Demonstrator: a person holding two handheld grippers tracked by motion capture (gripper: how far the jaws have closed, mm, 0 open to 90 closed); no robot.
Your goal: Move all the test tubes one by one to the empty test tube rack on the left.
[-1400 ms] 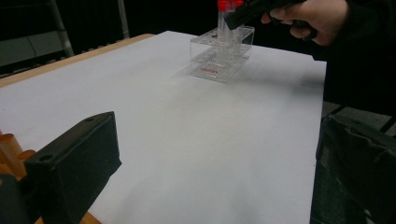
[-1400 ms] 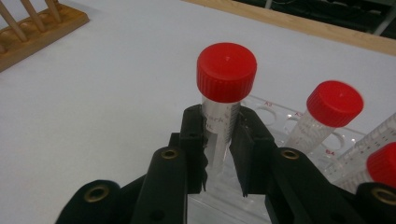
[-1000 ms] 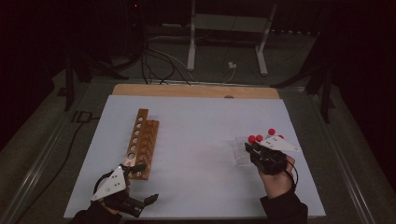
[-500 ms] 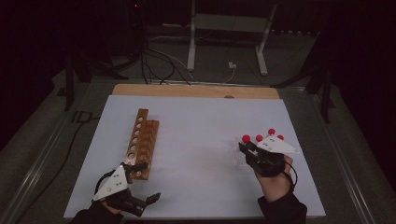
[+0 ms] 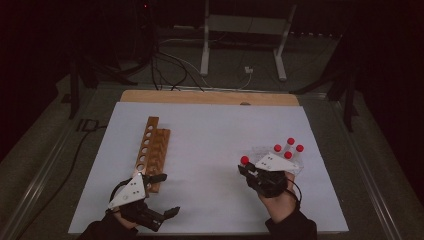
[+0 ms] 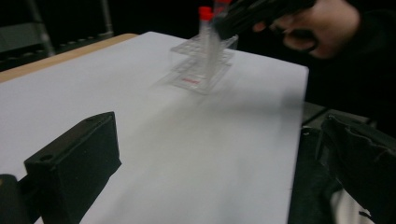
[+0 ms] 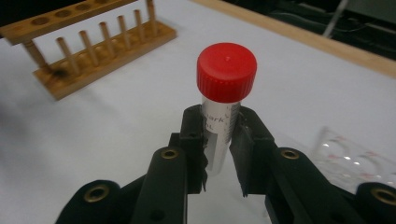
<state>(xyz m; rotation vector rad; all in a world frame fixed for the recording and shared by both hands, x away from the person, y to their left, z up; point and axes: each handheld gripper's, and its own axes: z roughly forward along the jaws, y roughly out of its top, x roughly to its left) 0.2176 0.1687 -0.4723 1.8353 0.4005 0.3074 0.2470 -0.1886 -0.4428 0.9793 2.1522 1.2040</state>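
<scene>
The right claw (image 7: 219, 154) pinches a red-capped tube (image 7: 223, 100) just under its cap, upright, probably so it can drop straight into a hole of the wooden rack (image 7: 93, 46) at ten o'clock. Print on the tube reads "ark", the rest hidden. The clear rack (image 5: 280, 157) behind holds more tubes. At the bench's (image 5: 215, 145) seven o'clock, the left claw (image 5: 162, 197) gapes wide, empty.

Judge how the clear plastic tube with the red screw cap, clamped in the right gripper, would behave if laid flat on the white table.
The clear plastic tube with the red screw cap is round, so it would probably roll. It looks stiff, showing no bend between the right gripper jaws. Smooth walls may slip; it appears light.
</scene>
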